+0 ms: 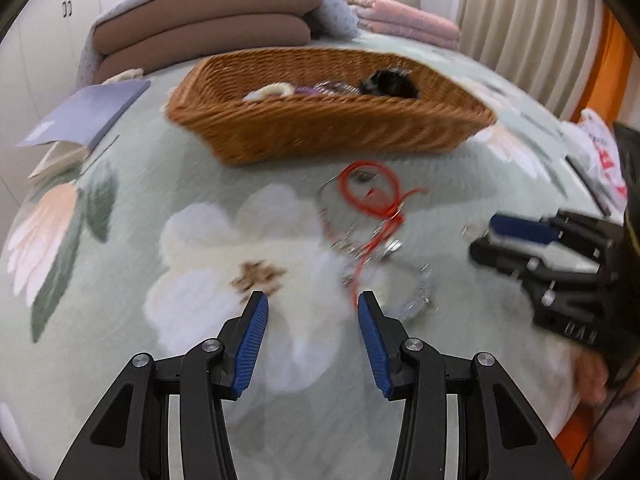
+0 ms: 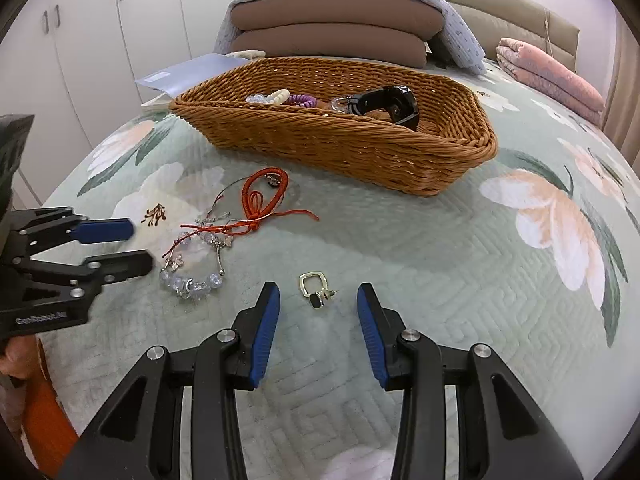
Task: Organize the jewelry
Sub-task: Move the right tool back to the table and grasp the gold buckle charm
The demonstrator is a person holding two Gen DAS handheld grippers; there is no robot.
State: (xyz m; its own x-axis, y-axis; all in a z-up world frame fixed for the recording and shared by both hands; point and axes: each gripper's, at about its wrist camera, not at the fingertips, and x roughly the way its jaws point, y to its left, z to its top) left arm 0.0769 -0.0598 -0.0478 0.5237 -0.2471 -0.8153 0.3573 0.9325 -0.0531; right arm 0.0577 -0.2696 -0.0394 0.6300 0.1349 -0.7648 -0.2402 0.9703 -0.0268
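A bed (image 2: 400, 248) with a green floral quilt is carrying everything here, with folded bedding stacked up by the headboard. A long wicker basket (image 2: 340, 148) is sitting across the middle of it, evidently the collecting place, since a black watch (image 2: 394, 106), a purple coil band (image 2: 301, 100) and a pale bead bracelet (image 2: 272, 98) are already lying inside. Just in front of the basket a tangle is waiting: a red cord bracelet (image 2: 264, 200) looping over a clear bead bracelet (image 2: 192, 284) and thin silver chains. The left gripper (image 1: 313, 312) is hanging just short of that tangle with its jaws spread wide and nothing between them; its view is blurred, so I judge it is moving in. The right gripper (image 2: 318, 300) is standing equally wide and empty, jaws straddling a small gold earring (image 2: 314, 288) lying apart on the quilt, probably lining up to pinch it.
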